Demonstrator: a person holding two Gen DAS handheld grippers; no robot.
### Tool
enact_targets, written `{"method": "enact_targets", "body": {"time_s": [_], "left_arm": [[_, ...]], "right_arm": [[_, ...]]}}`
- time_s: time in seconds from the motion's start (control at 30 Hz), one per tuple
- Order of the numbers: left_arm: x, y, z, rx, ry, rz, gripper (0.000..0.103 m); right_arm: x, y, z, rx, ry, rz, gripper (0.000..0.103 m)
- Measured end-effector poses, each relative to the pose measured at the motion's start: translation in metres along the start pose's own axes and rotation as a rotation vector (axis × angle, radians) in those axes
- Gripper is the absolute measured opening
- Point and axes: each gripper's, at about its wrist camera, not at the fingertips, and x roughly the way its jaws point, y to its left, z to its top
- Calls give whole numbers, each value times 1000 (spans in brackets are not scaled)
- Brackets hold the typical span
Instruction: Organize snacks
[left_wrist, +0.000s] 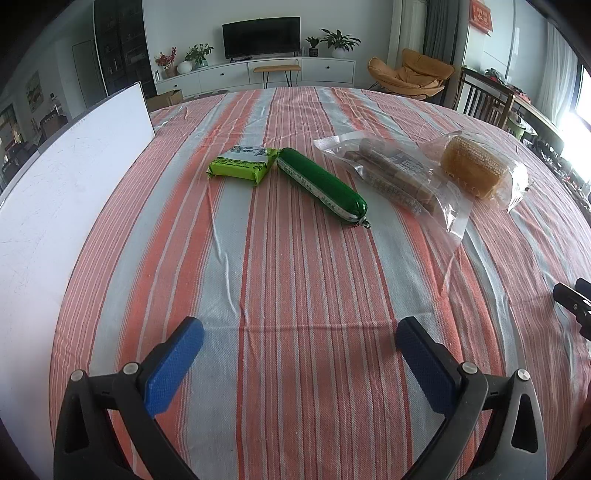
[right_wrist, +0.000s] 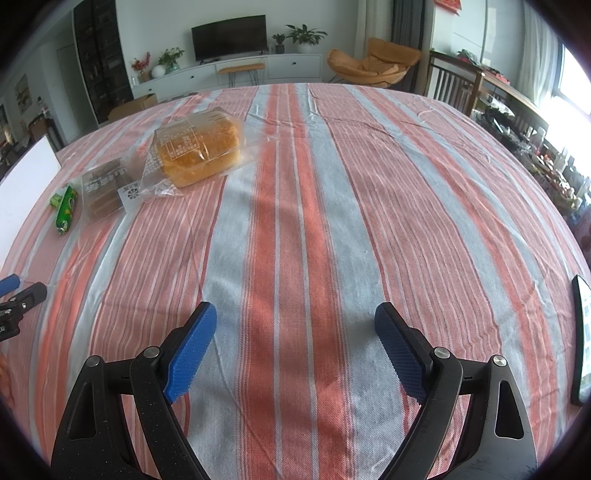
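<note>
Four snacks: green sausage (left_wrist: 321, 184), green packet (left_wrist: 242, 165), two clear bags.

A table covered with a striped cloth (left_wrist: 295, 295) in orange-red and pale grey bands. Lying on it in a row, from left: a light green flat packet (left_wrist: 242, 165), touching a dark green sausage-shaped pack (left_wrist: 320, 183) set at a slant; just beside that, a clear bag of brown bars (left_wrist: 397, 177); then a clear bag holding a golden cake (left_wrist: 474, 170), overlapping the bar bag's edge. A white board (left_wrist: 55, 206) lies along the left edge. A dark phone-like slab (right_wrist: 583, 339) lies at the right edge.
</note>
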Motion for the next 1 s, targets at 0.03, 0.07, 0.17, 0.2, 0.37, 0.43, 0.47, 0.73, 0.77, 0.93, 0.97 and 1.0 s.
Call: {"method": "enact_targets", "body": {"time_s": [0.03, 0.07, 0.17, 0.2, 0.37, 0.43, 0.47, 0.73, 0.77, 0.93, 0.97, 1.0], "left_arm": [[0, 0, 0, 0, 0, 0, 103], [1, 0, 0, 0, 0, 0, 103], [0, 0, 0, 0, 0, 0, 103], [0, 0, 0, 0, 0, 0, 103], [1, 1, 1, 5, 13, -11, 103], [0, 3, 6, -9, 44, -46, 103], [-1, 6, 14, -49, 56, -106, 103], [30, 4, 89, -150, 88, -81, 82], [38, 4, 93, -157, 106, -71, 70], [56, 3, 102, -125, 93, -42, 29], [55, 6, 100, -124, 93, -57, 22], [53, 10, 97, -132, 93, -74, 22]], "right_arm": [[0, 0, 0, 0, 0, 0, 90], [0, 0, 0, 0, 0, 0, 90], [0, 0, 0, 0, 0, 0, 90], [0, 0, 0, 0, 0, 0, 90], [0, -1, 0, 1, 0, 1, 91], [0, -1, 0, 1, 0, 1, 91], [0, 0, 0, 1, 0, 1, 91], [0, 0, 0, 1, 0, 3, 91], [1, 0, 0, 1, 0, 2, 91], [0, 0, 0, 1, 1, 2, 92], [0, 0, 0, 1, 1, 2, 92], [0, 0, 0, 1, 0, 2, 92]]}}
